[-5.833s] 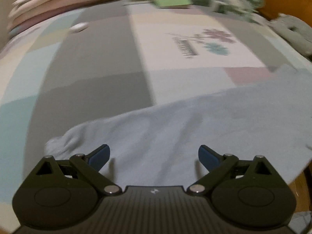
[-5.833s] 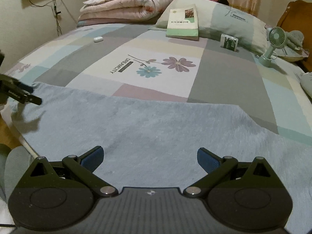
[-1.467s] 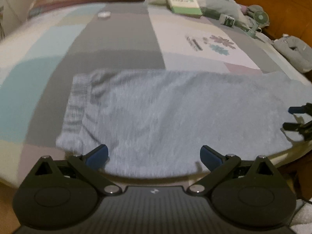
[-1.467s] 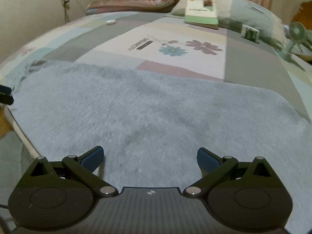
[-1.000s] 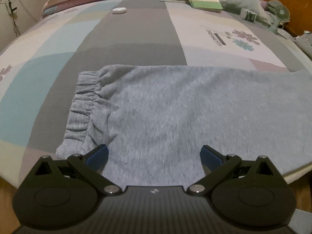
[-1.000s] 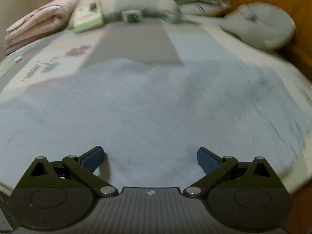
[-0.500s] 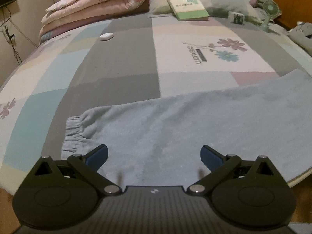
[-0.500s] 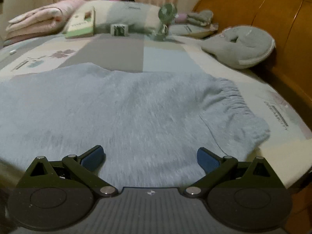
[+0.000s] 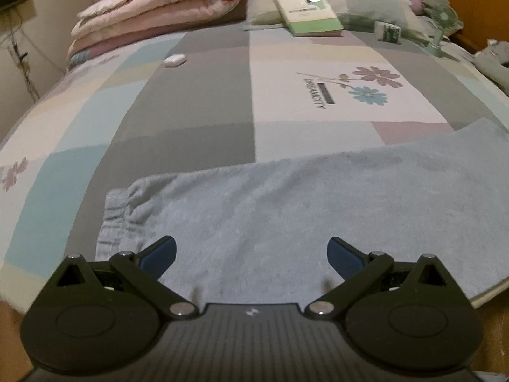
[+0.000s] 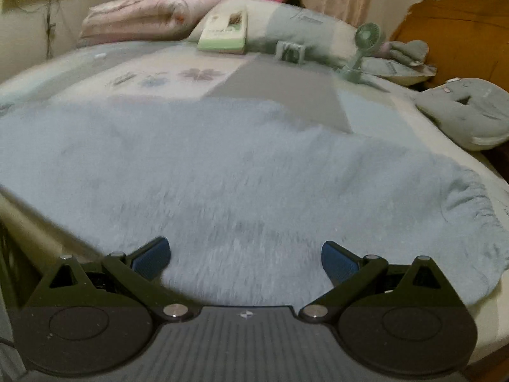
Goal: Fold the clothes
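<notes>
On patchwork bedspread [image 9: 191, 102], "DREAMCITY" print [image 9: 313, 95], light-blue trousers [image 9: 318, 207]

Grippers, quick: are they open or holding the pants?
Left gripper: jaws open, holding nothing, over the grey pants.
Right gripper: jaws open, holding nothing.

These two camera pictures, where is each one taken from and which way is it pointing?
Left wrist view: sits on the left gripper, open, looking up the bed over the elastic-cuffed end of the grey-blue sweatpants; only the gripper shows.
Right wrist view: sits on the right gripper, open, looking up the bed over the sweatpants' other gathered end; only the gripper shows.
Both share the sweatpants, the green book, the small fan and the folded pink quilt.
</notes>
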The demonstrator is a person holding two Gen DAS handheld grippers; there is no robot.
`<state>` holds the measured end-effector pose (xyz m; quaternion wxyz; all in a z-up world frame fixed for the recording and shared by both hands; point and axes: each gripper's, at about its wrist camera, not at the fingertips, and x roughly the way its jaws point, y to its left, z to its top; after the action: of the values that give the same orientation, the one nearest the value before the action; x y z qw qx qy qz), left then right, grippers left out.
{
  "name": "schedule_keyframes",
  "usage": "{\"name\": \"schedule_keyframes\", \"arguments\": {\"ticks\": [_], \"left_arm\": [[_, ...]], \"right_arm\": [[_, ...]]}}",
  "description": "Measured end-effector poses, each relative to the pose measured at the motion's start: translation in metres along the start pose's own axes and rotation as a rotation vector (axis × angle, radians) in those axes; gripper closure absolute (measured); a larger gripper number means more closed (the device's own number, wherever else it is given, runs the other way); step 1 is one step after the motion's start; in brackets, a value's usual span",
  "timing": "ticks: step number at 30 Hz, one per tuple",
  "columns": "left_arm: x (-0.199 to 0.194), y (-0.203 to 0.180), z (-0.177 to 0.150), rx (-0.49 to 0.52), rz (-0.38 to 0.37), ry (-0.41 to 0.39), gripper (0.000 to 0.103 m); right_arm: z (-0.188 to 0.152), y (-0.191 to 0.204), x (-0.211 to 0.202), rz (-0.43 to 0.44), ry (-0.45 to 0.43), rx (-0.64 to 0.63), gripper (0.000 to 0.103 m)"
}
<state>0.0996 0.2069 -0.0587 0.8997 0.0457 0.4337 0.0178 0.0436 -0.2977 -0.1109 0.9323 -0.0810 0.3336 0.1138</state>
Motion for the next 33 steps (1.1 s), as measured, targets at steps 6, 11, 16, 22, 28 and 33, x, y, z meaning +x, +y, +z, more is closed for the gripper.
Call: {"name": "schedule_keyframes", "arguments": {"ticks": [6, 11, 16, 22, 28, 33], "left_arm": [[0.011, 0.011, -0.006, -0.012, 0.005, 0.018, 0.002], [0.021, 0.016, -0.008, -0.034, -0.009, 0.027, 0.002], [0.028, 0.026, -0.014, -0.054, 0.003, 0.037, 0.002], [0.040, 0.051, -0.026, -0.105, 0.033, 0.078, 0.002], [0.036, 0.055, -0.038, -0.095, 0.005, 0.066, 0.002], [0.024, 0.055, -0.040, -0.066, 0.001, 0.060, 0.002]], "right_arm": [[0.040, -0.048, -0.004, -0.044, -0.027, 0.059, 0.000], [0.076, -0.107, 0.040, -0.084, -0.018, 0.181, 0.000], [0.060, -0.152, 0.076, -0.141, 0.103, 0.248, 0.002], [0.060, -0.138, 0.045, -0.182, 0.092, 0.283, 0.000], [0.091, -0.067, 0.037, -0.040, 0.047, 0.170, 0.000], [0.116, 0.012, 0.057, 0.157, 0.097, 0.122, 0.000]]}}
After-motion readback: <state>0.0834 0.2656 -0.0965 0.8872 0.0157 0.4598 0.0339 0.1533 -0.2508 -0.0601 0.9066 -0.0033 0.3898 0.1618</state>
